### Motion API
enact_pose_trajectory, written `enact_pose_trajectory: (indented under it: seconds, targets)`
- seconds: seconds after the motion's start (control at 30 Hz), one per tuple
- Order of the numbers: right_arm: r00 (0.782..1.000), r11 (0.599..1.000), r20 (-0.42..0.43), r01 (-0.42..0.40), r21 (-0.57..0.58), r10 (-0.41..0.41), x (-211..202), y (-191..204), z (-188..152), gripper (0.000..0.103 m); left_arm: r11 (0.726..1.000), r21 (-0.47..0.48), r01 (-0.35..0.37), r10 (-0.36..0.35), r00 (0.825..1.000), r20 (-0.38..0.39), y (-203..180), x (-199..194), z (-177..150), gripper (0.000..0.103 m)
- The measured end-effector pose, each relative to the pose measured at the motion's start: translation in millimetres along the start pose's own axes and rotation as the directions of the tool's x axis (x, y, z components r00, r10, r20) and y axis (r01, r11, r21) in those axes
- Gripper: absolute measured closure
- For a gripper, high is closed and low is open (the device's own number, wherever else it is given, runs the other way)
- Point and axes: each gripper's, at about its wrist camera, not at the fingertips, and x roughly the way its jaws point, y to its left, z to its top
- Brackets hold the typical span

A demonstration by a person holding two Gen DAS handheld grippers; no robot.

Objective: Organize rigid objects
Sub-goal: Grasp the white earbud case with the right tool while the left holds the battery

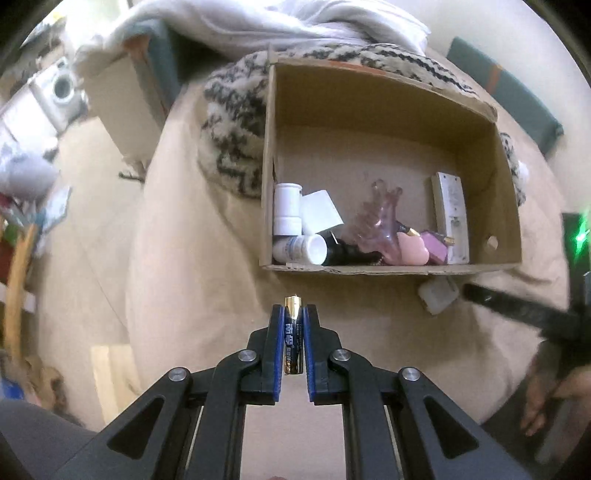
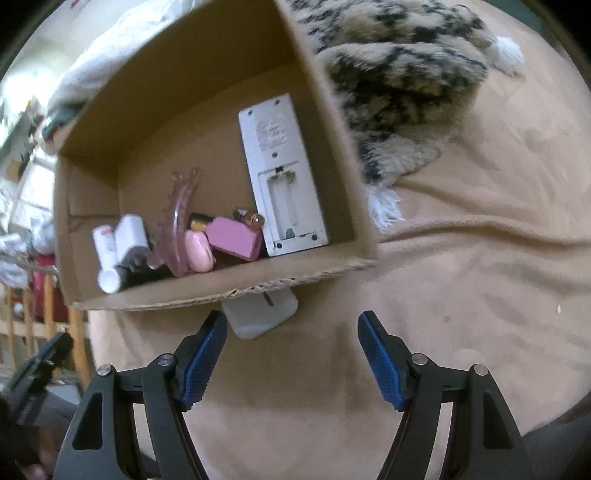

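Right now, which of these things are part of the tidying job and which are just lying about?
Part of the job:
- battery, clamped in the left gripper
- cardboard box with the sorted items
- remote in the box
- small white cover outside the box
- right gripper, jaws apart

Lying about:
- patterned fuzzy blanket
- white cloth
- beige bedcover

Remote (image 2: 280, 173) in the cardboard box (image 2: 207, 291), right side; battery cover (image 2: 260, 314) just before it.
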Motion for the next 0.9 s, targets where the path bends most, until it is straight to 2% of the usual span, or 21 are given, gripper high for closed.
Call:
enact_pose_trajectory:
  seconds: [0.17,0.3,0.4,0.53,0.63,0.9]
  targets:
    - [0.997,0.977,-0.020,0.074,-0.199,-0.079,26,40,6,0.026,1.000,-0.009,0.010,-0.010,1.000,0.005,0,-7,-3,0.094]
    - [0.989,0.947,-0.019,0.133,-0.292,-0.144,50,57,9,0.026,1.000,-0.013,0.010,-0.010,1.000,-0.005,0,-4,-5,0.094]
    - [0.984,0.929,0.006,0.170,-0.328,-0.178,58,62,9,0.026,1.000,-0.023,0.001,-0.001,1.000,-0.012,3,0,-5,0.094]
    - [0.983,0.921,0.027,0.178,-0.346,-0.180,58,65,8,0.026,0.999,-0.035,-0.005,0.004,1.000,-0.020,4,4,-4,0.094]
    - [0.981,0.913,0.051,0.193,-0.361,-0.187,55,64,7,0.041,1.000,-0.025,-0.013,0.013,1.000,-0.022,1,7,-4,0.094]
    - [0.984,0.918,0.047,0.179,-0.353,-0.174,52,70,-4,0.041,0.998,0.007,-0.061,0.061,0.998,0.003,-4,10,-5,0.094]
